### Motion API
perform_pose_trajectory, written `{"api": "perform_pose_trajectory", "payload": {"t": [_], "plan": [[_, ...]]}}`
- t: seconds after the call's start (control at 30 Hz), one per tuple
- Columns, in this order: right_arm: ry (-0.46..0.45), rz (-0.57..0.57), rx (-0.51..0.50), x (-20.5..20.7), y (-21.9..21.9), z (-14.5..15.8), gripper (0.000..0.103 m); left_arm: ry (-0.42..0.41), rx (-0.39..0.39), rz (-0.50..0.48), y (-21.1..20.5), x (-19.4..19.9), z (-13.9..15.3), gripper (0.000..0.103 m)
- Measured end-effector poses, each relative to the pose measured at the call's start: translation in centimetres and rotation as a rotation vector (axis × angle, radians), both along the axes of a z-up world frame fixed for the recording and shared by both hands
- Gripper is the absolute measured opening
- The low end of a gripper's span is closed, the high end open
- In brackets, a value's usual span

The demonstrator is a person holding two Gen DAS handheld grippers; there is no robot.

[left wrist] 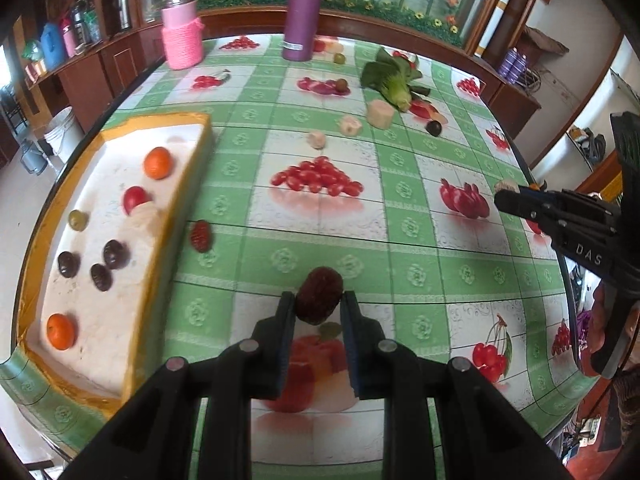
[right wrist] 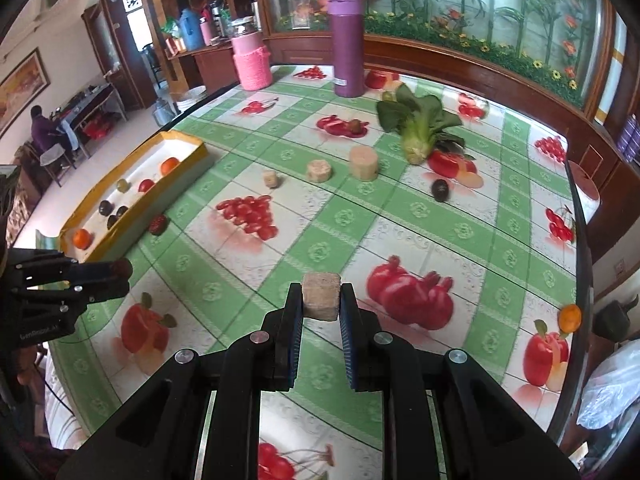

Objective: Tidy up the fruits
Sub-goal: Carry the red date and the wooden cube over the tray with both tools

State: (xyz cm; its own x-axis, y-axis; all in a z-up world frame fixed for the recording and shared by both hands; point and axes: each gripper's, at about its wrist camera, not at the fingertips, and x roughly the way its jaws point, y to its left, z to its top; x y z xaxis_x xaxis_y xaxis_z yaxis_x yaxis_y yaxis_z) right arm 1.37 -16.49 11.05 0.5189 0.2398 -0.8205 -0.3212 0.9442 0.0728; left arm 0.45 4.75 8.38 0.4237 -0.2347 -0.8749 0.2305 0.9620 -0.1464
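My left gripper (left wrist: 319,305) is shut on a dark red bayberry-like fruit (left wrist: 319,294) held above the tablecloth, right of the yellow-rimmed white tray (left wrist: 120,328). The tray holds two oranges (left wrist: 158,163), a red fruit (left wrist: 134,198), a green fruit (left wrist: 77,219), a pale chunk and three dark fruits (left wrist: 115,254). Another red berry (left wrist: 201,235) lies beside the tray. My right gripper (right wrist: 321,297) is shut on a beige cube-shaped chunk (right wrist: 321,295); it shows at the right of the left wrist view (left wrist: 505,192). The left gripper shows at the left of the right wrist view (right wrist: 120,276).
Pale chunks (right wrist: 363,163) (right wrist: 319,170) (right wrist: 270,179), a dark fruit (right wrist: 439,190) and a leafy green vegetable (right wrist: 418,136) lie mid-table. A purple flask (right wrist: 347,46) and pink jar (right wrist: 251,62) stand at the back. An orange (right wrist: 569,317) sits at the right table edge.
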Motion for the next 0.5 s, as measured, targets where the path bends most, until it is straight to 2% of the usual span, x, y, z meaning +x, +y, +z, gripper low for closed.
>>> {"api": "perform_pose_trajectory", "payload": {"t": [0.5], "plan": [[-0.007, 0.211, 0.013, 2.0, 15.2, 0.8, 0.017, -0.002, -0.003, 0.208, 12.2, 0.6, -0.7, 0.026]]}}
